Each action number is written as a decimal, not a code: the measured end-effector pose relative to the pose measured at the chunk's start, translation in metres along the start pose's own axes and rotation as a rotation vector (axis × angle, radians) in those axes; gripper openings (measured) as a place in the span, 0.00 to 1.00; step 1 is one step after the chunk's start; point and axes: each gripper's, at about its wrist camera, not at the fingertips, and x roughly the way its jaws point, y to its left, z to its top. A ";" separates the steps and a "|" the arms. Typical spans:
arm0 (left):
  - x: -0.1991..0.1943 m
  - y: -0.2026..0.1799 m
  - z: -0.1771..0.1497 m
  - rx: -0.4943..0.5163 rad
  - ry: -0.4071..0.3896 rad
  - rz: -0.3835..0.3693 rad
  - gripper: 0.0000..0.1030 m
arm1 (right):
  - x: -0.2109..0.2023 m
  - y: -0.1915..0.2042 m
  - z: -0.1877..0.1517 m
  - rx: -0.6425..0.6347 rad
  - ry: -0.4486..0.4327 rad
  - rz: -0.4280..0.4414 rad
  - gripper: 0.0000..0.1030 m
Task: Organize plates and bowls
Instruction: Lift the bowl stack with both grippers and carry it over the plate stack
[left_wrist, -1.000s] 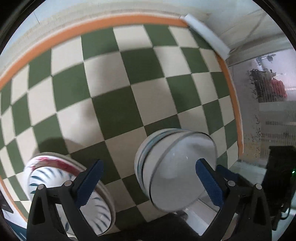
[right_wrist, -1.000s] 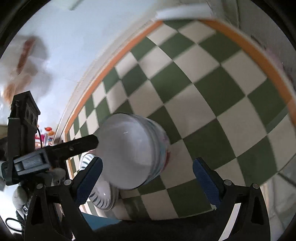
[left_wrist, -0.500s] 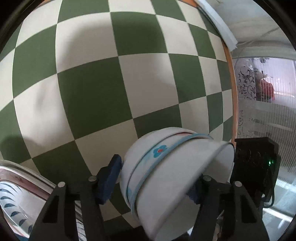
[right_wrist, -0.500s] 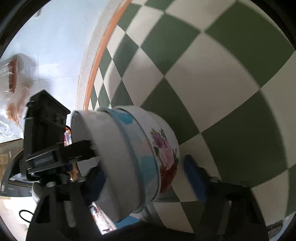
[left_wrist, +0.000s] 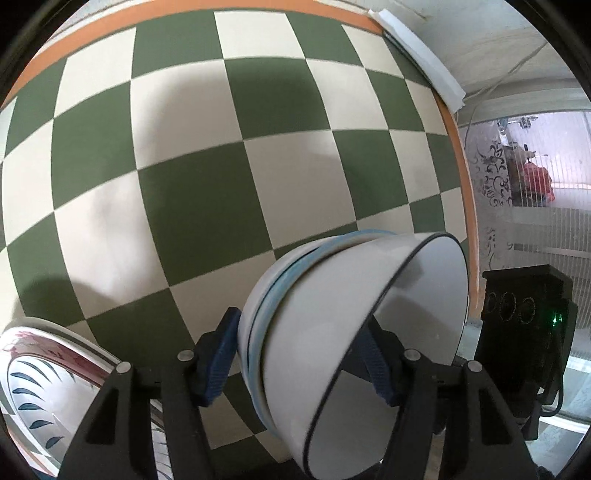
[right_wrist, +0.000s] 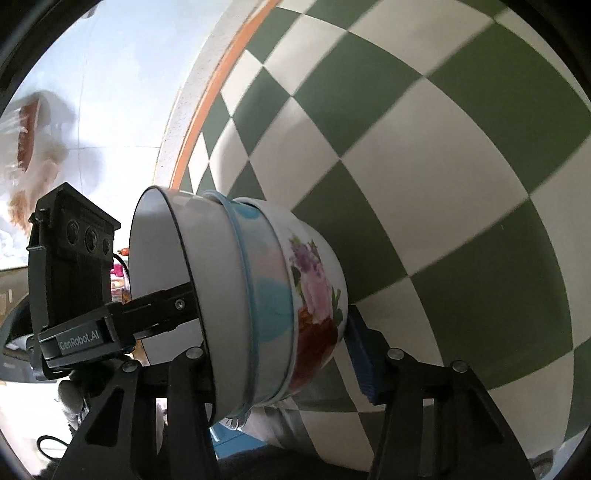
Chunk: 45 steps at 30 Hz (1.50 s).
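A stack of nested bowls (left_wrist: 332, 332) is held tipped on its side above the green and cream checkered tablecloth (left_wrist: 221, 184). The inner bowl is white with a dark rim; the outer ones carry a blue band and flowers (right_wrist: 314, 295). My left gripper (left_wrist: 299, 362) is shut on the stack, one blue pad against its base, the other inside. My right gripper (right_wrist: 280, 354) is shut on the same stack from the other side. The left gripper's finger (right_wrist: 155, 306) reaches into the bowl's mouth in the right wrist view.
A plate with blue leaf marks and a red pattern (left_wrist: 48, 391) lies at the lower left of the left wrist view. The cloth's orange border (left_wrist: 458, 155) marks the table edge at right. The right gripper's black body (left_wrist: 524, 332) stands close beside the bowls.
Both grippers closed from wide open onto the bowl stack and lifted it, tilting it onto its side. The stack now fills more of both views.
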 end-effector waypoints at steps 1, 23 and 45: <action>-0.002 0.002 0.001 -0.002 -0.006 0.000 0.58 | 0.001 0.002 0.002 -0.007 -0.001 -0.002 0.53; -0.115 0.084 -0.048 -0.155 -0.203 0.011 0.58 | 0.046 0.130 0.003 -0.245 0.096 0.023 0.52; -0.104 0.187 -0.105 -0.335 -0.202 0.003 0.58 | 0.159 0.162 -0.055 -0.327 0.277 -0.004 0.52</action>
